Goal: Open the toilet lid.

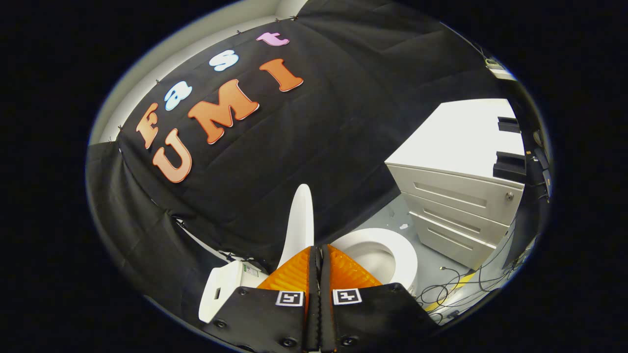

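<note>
The white toilet lid [300, 223] stands raised, nearly upright, just beyond my fingertips and a little to their left. The white toilet seat [405, 255] and open bowl [375, 260] lie exposed to the right of the fingers. The white tank [223, 289] sits behind the lid, to the left of the fingers. My gripper [319, 247] is shut, its two fingers pressed together with nothing between them, hanging above the toilet and apart from the lid.
A white drawer cabinet [461, 196] stands on the grey floor beyond the toilet on the right. Loose cables [451, 289] and a yellow floor strip [454, 289] lie near the bowl. Black cloth walls close the booth behind the toilet.
</note>
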Tool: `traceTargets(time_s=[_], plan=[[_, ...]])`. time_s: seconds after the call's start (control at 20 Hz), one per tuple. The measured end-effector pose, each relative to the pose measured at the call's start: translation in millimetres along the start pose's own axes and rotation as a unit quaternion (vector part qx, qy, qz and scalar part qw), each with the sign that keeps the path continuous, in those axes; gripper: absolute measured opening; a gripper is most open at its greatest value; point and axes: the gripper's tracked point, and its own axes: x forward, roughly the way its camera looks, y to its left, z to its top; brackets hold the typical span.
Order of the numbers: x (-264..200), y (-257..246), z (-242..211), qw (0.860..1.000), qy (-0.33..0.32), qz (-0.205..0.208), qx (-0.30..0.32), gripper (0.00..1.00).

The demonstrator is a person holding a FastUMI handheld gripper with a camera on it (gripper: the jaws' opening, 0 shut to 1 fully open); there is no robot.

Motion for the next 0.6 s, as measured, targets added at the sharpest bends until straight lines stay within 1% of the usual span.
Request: traceTargets(time_s=[0.05, 0.2, 0.35, 0.6], plan=[[-1, 6, 0, 1.000, 0.000, 0.002, -0.007, 0.08], [-8, 34, 2, 1.000, 0.003, 0.022, 0.015, 0.08], [-12, 44, 1, 1.000, 0.005, 0.020, -0.012, 0.08], [-20, 88, 0, 0.998, 0.003, 0.041, -0.041, 0.08]])
